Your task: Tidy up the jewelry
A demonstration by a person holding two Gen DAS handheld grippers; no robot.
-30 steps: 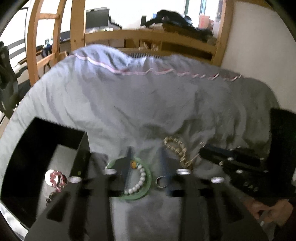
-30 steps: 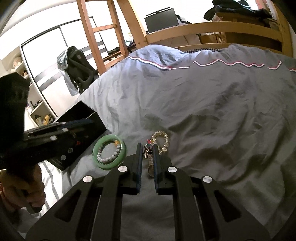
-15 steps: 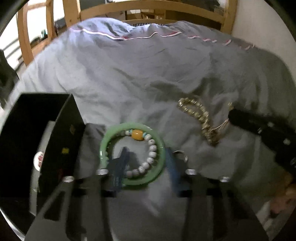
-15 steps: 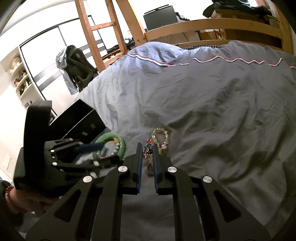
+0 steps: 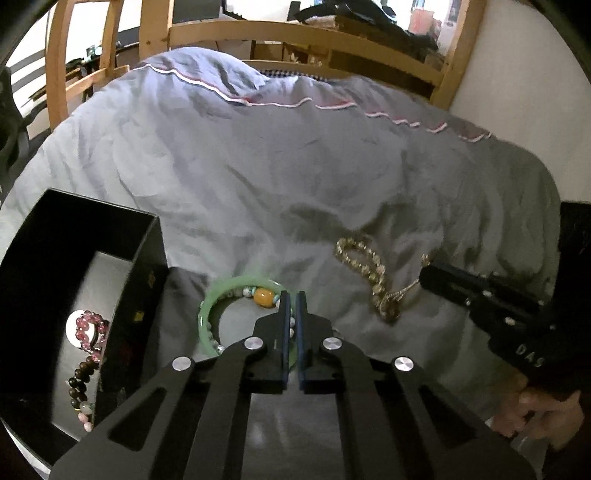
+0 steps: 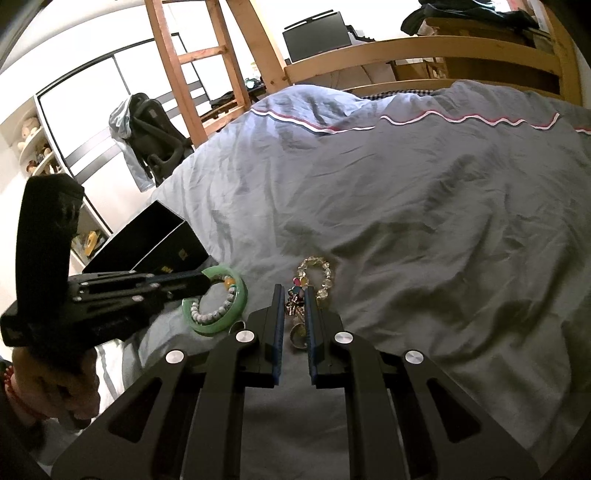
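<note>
A green bangle [image 5: 207, 317] with a white bead bracelet [image 5: 264, 295] inside it lies on the grey duvet beside a black box [image 5: 147, 258]. My left gripper [image 5: 291, 299] is shut on the bangle's right rim, and a white bead shows between the pads. In the right wrist view its tip [image 6: 208, 282] meets the bangle [image 6: 236, 306]. A gold charm bracelet [image 5: 365, 266] lies to the right. My right gripper [image 6: 294, 291] is shut on its charm end [image 6: 295, 306], while the beaded loop [image 6: 321, 273] lies past the fingertips.
The black box [image 6: 162, 236] holds a pink bead bracelet [image 5: 88, 325] and a dark bead strand. A small silver ring [image 6: 238, 325] lies by the bangle. A wooden bed frame [image 5: 303, 33] borders the duvet. A hand [image 5: 535, 413] grips the right tool.
My left gripper came down over the green bangle and its jaws closed from wide apart onto the rim. The right gripper kept still on the charm bracelet.
</note>
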